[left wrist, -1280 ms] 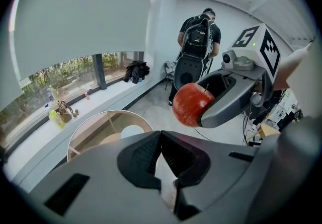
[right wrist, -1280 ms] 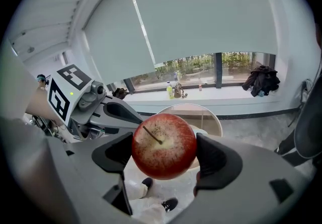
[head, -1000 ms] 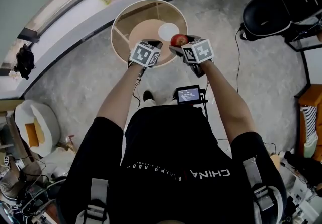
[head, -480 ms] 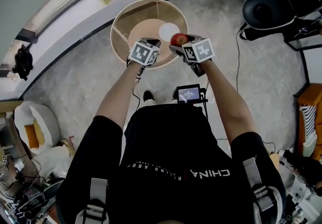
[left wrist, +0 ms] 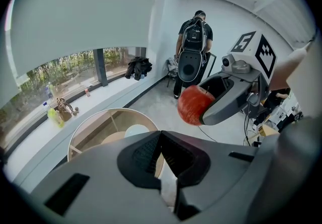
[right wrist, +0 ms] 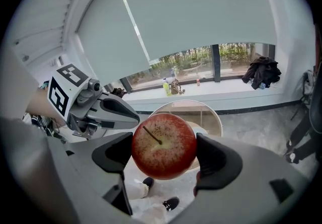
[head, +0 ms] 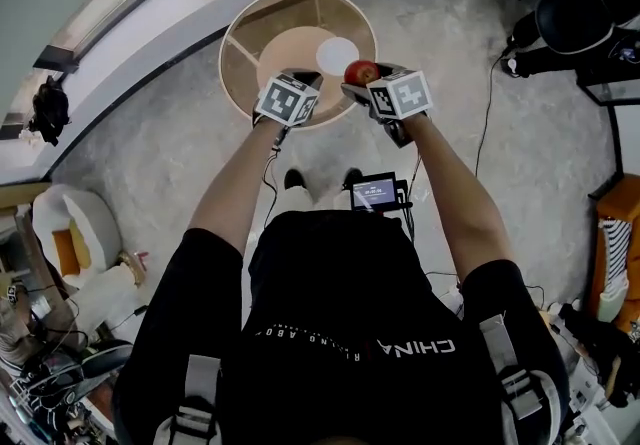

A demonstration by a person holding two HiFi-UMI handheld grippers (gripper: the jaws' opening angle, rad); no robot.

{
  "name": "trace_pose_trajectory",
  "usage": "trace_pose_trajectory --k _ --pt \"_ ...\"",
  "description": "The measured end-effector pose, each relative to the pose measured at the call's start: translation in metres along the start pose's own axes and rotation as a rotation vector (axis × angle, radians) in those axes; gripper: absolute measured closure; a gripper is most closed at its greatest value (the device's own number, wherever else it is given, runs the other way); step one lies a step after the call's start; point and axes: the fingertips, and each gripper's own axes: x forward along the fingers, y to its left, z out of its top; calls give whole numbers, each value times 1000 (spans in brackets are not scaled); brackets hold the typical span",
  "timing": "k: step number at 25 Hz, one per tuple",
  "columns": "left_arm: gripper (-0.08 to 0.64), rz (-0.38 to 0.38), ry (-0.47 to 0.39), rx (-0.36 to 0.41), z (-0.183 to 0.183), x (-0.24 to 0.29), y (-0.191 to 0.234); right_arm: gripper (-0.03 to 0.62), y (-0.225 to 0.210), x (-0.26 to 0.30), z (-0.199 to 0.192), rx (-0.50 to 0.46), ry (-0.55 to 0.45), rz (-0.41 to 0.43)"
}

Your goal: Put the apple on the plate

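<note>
Below, a round wooden counter (head: 232, 33) on a grey floor. Over its near edge, the left tool (left wrist: 161, 155), jaws pressed together on nothing. Just beside that, the right tool (head: 360, 85), clamped on the fruit. On the counter, a white plate (head: 336, 55), bare. Between the right jaws, the red apple (right wrist: 163, 146), stem showing, held in the air near the plate, not touching it.

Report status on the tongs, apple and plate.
Left tongs shut, empty. Right tongs shut on apple, in the air beside plate, not on it. Plate bare on table, nothing between.
</note>
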Motion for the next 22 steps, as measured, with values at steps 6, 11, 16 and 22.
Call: trace_pose_trajectory --k 6,11,16,22 --pt "541 -9 34 -15 -1 31 -5 204 -24 21 -9 -6 55 24" --pt "541 -47 50 -29 -10 78 12 202 -57 67 -21 -15 84 -7" --pt "541 -68 63 -22 -32 157 50 202 -109 154 -43 -4 71 -51" --pt "541 -62 80 -46 -72 226 83 203 -152 247 -80 -43 129 -79"
